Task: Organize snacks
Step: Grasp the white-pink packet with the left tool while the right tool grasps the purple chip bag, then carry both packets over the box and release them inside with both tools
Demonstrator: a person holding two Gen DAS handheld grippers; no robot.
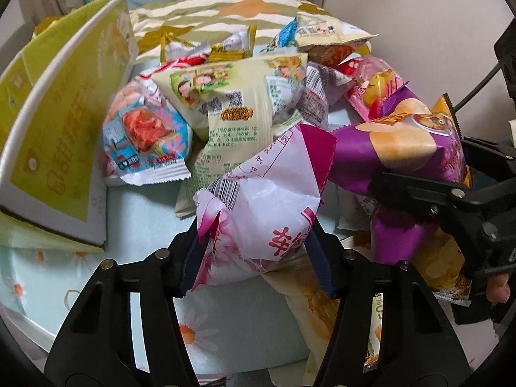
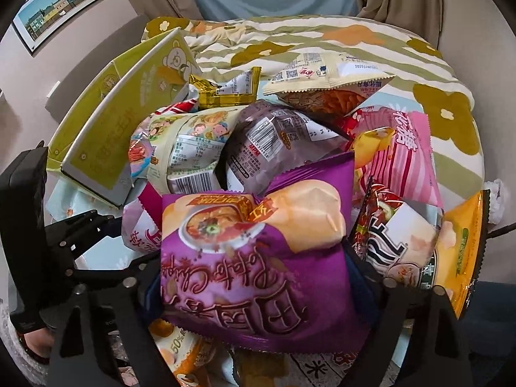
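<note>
A heap of snack bags lies on a bed. My left gripper (image 1: 254, 251) is shut on a white-and-pink snack bag (image 1: 258, 200), its blue pads pinching the bag's lower part. My right gripper (image 2: 254, 274) is shut on a purple chip bag (image 2: 258, 267), which also shows in the left wrist view (image 1: 403, 148) with the right gripper (image 1: 429, 193) clamped on it. A yellow-green carton (image 1: 54, 122) stands open at the left of the pile; it also shows in the right wrist view (image 2: 122, 119).
Other bags fill the pile: a pale green bag (image 1: 232, 103), a blue-and-red bag (image 1: 145, 135), a pink striped bag (image 2: 396, 154), a grey-purple bag (image 2: 277, 138), a yellow bag (image 2: 464, 248). A flowered quilt (image 2: 322, 42) lies behind. A wall is at the right.
</note>
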